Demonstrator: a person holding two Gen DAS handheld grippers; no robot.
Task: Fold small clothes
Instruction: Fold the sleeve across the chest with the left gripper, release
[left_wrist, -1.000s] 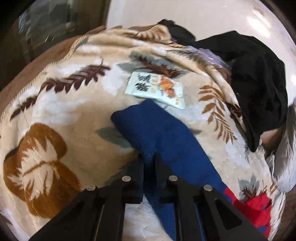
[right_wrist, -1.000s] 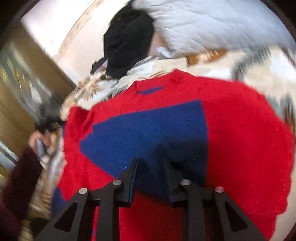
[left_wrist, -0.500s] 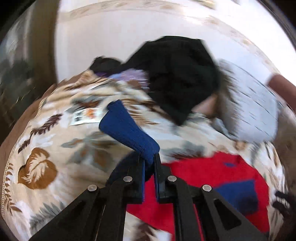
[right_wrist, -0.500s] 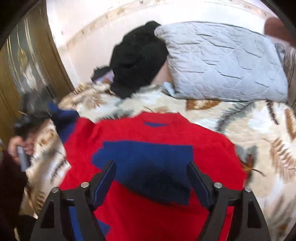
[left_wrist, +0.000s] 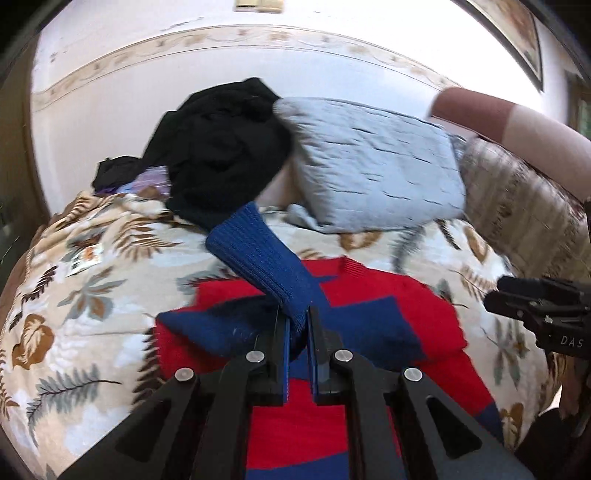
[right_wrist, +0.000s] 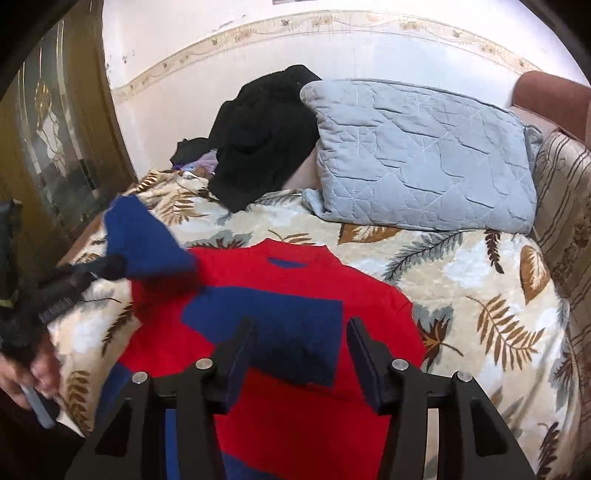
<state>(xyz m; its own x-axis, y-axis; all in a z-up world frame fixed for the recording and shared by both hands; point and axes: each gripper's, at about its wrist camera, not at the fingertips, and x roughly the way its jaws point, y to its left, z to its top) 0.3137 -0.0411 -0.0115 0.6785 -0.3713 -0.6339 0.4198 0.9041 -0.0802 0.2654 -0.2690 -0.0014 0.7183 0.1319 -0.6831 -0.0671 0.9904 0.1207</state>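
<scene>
My left gripper (left_wrist: 297, 325) clamps the blue sleeve (left_wrist: 258, 254) above the red sweater (right_wrist: 295, 332). My right gripper (right_wrist: 301, 354) — jaws just closing, still apart — grips nothing.

Sweater (right_wrist: 295, 332): ribbed knit wool, matt. Blanket (right_wrist: 480, 295): plush fleece. Pillow (right_wrist: 417, 155): quilted cloth.

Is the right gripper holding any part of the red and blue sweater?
No, the right gripper stands open above the sweater with nothing between its fingers, while the left gripper pinches the blue sleeve.
</scene>
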